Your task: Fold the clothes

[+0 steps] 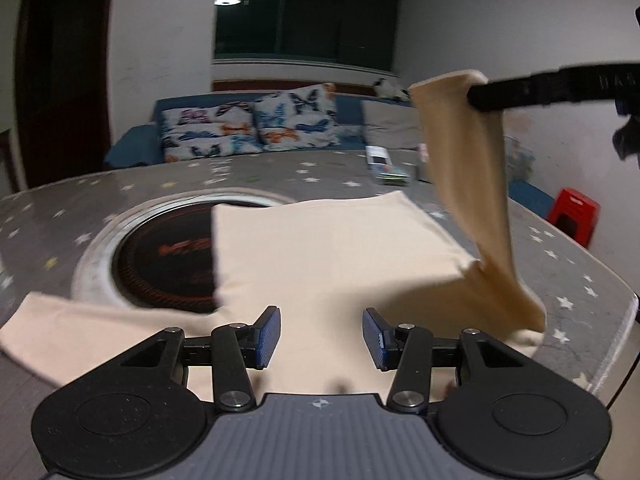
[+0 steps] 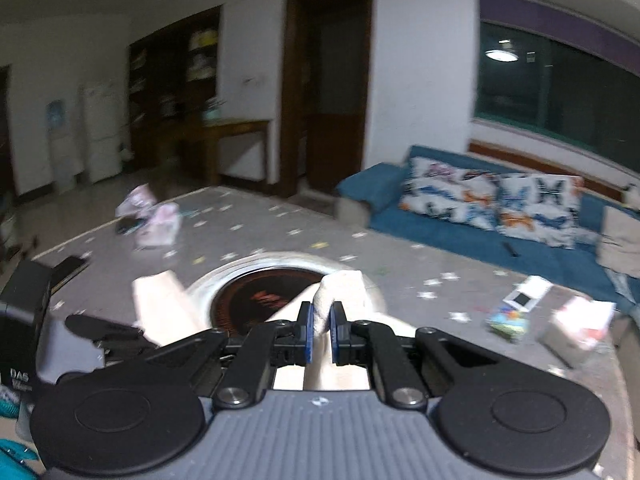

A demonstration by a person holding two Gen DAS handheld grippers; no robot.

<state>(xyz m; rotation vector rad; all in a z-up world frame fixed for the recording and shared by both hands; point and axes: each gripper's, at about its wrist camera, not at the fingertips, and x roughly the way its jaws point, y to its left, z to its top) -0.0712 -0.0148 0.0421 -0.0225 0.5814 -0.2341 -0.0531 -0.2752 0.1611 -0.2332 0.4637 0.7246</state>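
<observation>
Cream shirt (image 1: 340,256) spread on the star-patterned surface (image 1: 280,176), one sleeve lifted.

The shirt's body lies flat, its left edge overlapping the round cooker (image 1: 168,256) set into the surface. The right tool (image 2: 320,318) is clenched on a sleeve end, holding it high above the right side. The left tool (image 1: 322,338) hangs released over the near hem, touching nothing. Small packets (image 1: 386,166) sit beyond the far edge; bare surface flanks the shirt.
</observation>
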